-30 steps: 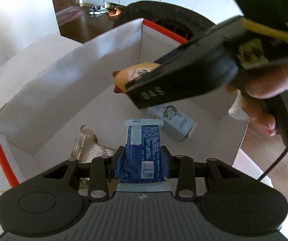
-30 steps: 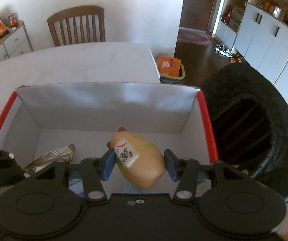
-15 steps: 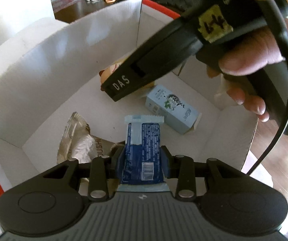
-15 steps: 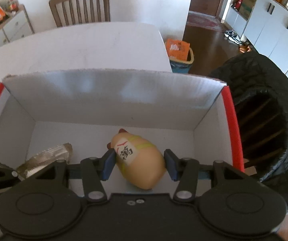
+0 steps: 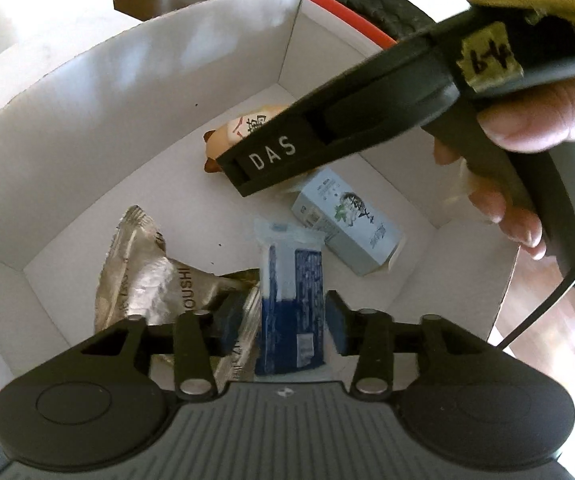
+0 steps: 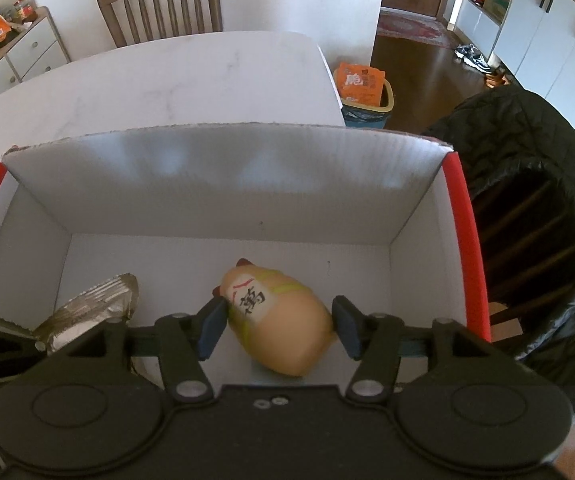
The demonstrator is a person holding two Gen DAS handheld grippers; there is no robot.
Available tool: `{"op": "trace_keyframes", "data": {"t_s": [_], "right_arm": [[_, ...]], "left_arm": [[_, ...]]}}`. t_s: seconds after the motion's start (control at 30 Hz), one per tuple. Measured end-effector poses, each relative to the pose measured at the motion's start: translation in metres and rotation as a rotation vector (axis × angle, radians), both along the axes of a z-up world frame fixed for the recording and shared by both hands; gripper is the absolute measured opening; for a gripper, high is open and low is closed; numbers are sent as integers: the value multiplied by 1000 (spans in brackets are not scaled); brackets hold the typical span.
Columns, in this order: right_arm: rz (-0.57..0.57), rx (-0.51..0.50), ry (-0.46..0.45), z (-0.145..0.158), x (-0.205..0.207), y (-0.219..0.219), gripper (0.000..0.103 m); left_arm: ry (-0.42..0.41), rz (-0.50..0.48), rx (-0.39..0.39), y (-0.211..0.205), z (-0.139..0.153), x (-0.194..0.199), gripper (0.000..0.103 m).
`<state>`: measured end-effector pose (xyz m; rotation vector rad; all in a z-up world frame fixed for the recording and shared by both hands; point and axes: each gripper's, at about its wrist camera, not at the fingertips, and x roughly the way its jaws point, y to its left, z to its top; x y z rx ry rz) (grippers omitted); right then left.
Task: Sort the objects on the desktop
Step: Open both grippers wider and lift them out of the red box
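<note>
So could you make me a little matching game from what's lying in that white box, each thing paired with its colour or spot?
Things:
1. snack packet
2. small carton
3. egg-shaped toy
4. crinkled wrapper

Descriptions:
A. silvery, at the left of the box
B. cream, between the right gripper pads
C. dark blue, between the left gripper pads
D. pale blue with a green plant picture

Pairs: 1-C, 2-D, 3-B, 4-A

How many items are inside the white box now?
4: a foil bag at the left, a blue packet between the left gripper's opening jaws, a carton to its right, a toy farthest back. Others may be hidden.
</note>
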<state>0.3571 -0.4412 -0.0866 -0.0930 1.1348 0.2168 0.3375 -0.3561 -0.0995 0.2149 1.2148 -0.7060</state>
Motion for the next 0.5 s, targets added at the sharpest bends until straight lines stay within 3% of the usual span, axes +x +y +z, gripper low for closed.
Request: {"op": "trace_keyframes", "data": {"t_s": [0.1, 0.5], "right_arm": [[10, 1, -7, 2, -3, 1, 60], [36, 58, -64, 35, -24, -11, 63]], "left_arm": [[-27, 8, -11, 2, 6, -3, 57], [-114, 69, -48, 27, 31, -26, 57]]}}
